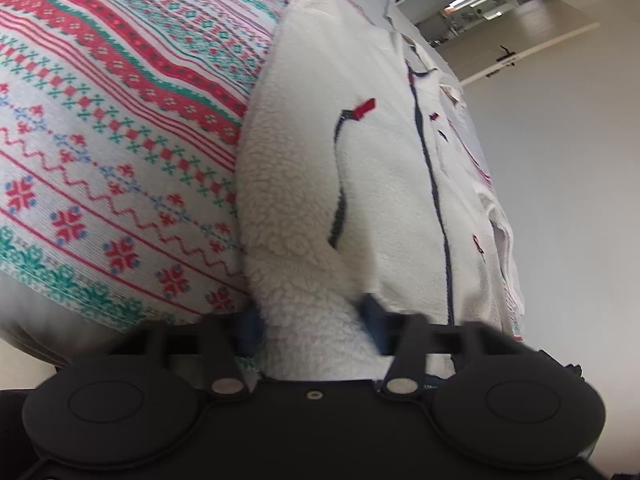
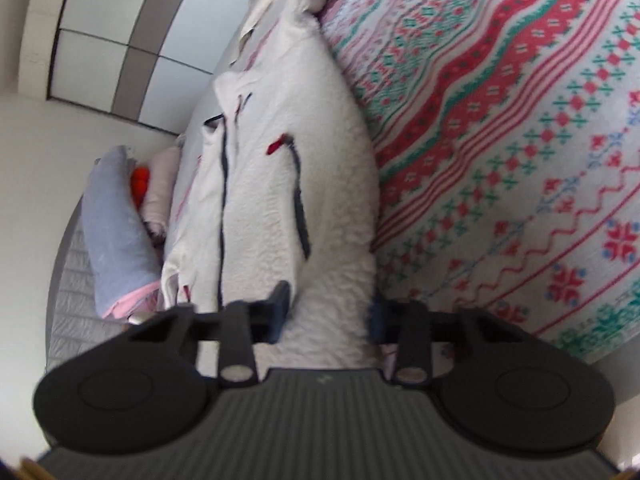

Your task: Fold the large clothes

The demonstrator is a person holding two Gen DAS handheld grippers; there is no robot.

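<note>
A patterned red, green and white blanket (image 1: 120, 128) covers the bed, and the cream fleece jacket (image 1: 320, 160) lies on it along the edge, front up, its dark centre zip (image 1: 434, 184) running lengthwise. The left gripper (image 1: 316, 320) has its fingers closed on a bunch of fleece at the near hem. The right gripper (image 2: 328, 312) likewise pinches fleece, seemingly the hem, though blur softens it. A red zip pull (image 1: 366, 107) marks a pocket.
</note>
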